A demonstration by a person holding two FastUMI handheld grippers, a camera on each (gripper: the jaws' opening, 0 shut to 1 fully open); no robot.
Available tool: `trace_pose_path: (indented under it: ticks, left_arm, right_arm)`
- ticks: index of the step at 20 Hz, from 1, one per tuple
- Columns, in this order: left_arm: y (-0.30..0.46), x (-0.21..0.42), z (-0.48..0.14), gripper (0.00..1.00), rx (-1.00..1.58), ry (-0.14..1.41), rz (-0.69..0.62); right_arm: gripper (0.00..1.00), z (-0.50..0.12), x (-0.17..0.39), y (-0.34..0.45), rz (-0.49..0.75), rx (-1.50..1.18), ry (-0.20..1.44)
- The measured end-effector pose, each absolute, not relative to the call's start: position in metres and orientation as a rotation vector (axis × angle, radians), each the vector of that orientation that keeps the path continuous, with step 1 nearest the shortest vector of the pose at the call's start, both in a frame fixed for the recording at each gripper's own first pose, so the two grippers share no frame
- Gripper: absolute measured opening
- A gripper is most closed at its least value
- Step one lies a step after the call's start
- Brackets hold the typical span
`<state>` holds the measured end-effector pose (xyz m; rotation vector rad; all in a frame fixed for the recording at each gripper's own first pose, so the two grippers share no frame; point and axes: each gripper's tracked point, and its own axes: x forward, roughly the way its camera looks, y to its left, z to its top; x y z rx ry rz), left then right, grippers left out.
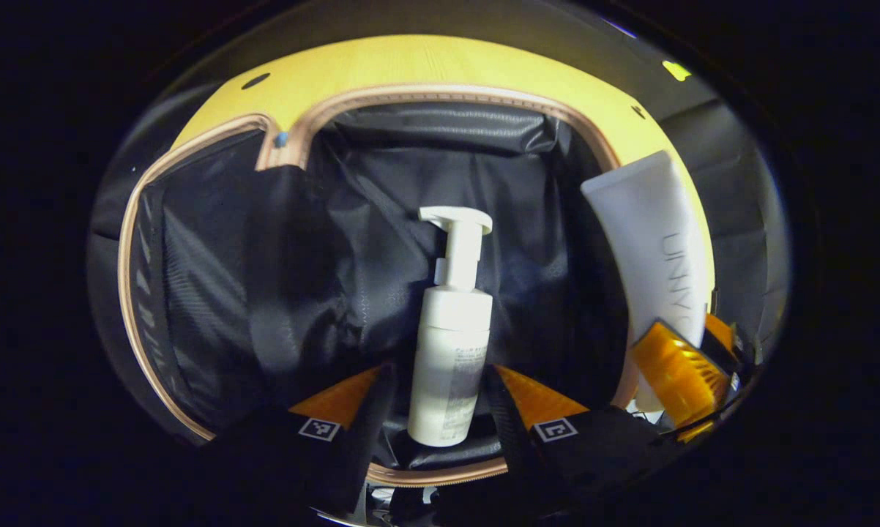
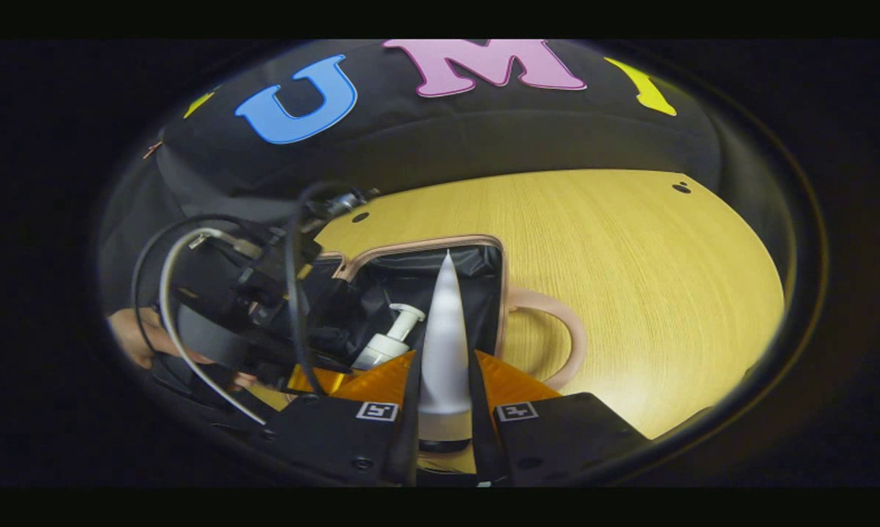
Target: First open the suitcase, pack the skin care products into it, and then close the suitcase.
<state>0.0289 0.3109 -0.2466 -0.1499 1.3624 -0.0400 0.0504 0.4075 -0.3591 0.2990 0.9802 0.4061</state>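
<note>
Packing step: left gripper (image 1: 440,410) clamps the pump bottle (image 1: 451,344), right gripper (image 2: 446,410) clamps the tube (image 2: 444,344); next, release both inside the open suitcase (image 1: 425,95).

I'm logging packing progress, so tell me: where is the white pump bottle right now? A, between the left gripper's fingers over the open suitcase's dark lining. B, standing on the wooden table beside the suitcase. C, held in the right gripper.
A: the pump bottle sits between the left gripper fingers over the open suitcase lining, while the right gripper holds the white tube.
</note>
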Motion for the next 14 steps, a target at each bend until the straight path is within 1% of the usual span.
trace_pose_path:
  ticks: [1, 2, 3, 5, 7, 8, 9, 10, 12, 13, 14]
  left_arm:
    - [0.313, 0.03, -0.236, 0.81, -0.164, 1.322, -0.055]
    - [0.316, 0.032, -0.224, 0.8, -0.179, 1.275, -0.08]
    - [0.319, 0.033, -0.21, 0.87, -0.192, 1.229, -0.095]
    - [0.335, 0.032, -0.182, 0.87, -0.217, 1.142, -0.101]
    - [0.356, 0.026, -0.155, 0.87, -0.26, 1.073, -0.078]
    - [0.371, 0.021, -0.15, 0.87, -0.275, 1.046, -0.052]
    - [0.39, 0.016, -0.143, 0.87, -0.284, 1.026, -0.018]
    - [0.413, 0.007, -0.139, 0.88, -0.293, 1.015, 0.023]
    - [0.456, -0.011, -0.135, 0.88, -0.322, 0.992, 0.108]
    - [0.474, -0.022, -0.135, 0.88, -0.341, 0.986, 0.146]
    - [0.493, -0.031, -0.137, 0.88, -0.357, 0.98, 0.188]
  right_arm:
    - [0.34, -0.359, 0.05, 0.409, 0.409, 0.302, 0.984]
    - [0.34, -0.36, 0.049, 0.413, 0.409, 0.305, 0.989]
    - [0.34, -0.361, 0.049, 0.415, 0.401, 0.309, 0.998]
    - [0.33, -0.368, 0.048, 0.421, 0.384, 0.311, 1.022]
    - [0.34, -0.377, 0.048, 0.423, 0.358, 0.318, 1.052]
    - [0.34, -0.384, 0.047, 0.425, 0.347, 0.322, 1.072]
    - [0.3, -0.392, 0.046, 0.427, 0.335, 0.319, 1.096]
    - [0.34, -0.401, 0.045, 0.428, 0.322, 0.307, 1.115]
    - [0.34, -0.409, 0.043, 0.43, 0.301, 0.289, 1.137]
    - [0.27, -0.413, 0.043, 0.433, 0.292, 0.276, 1.147]
    - [0.27, -0.416, 0.041, 0.434, 0.287, 0.261, 1.161]
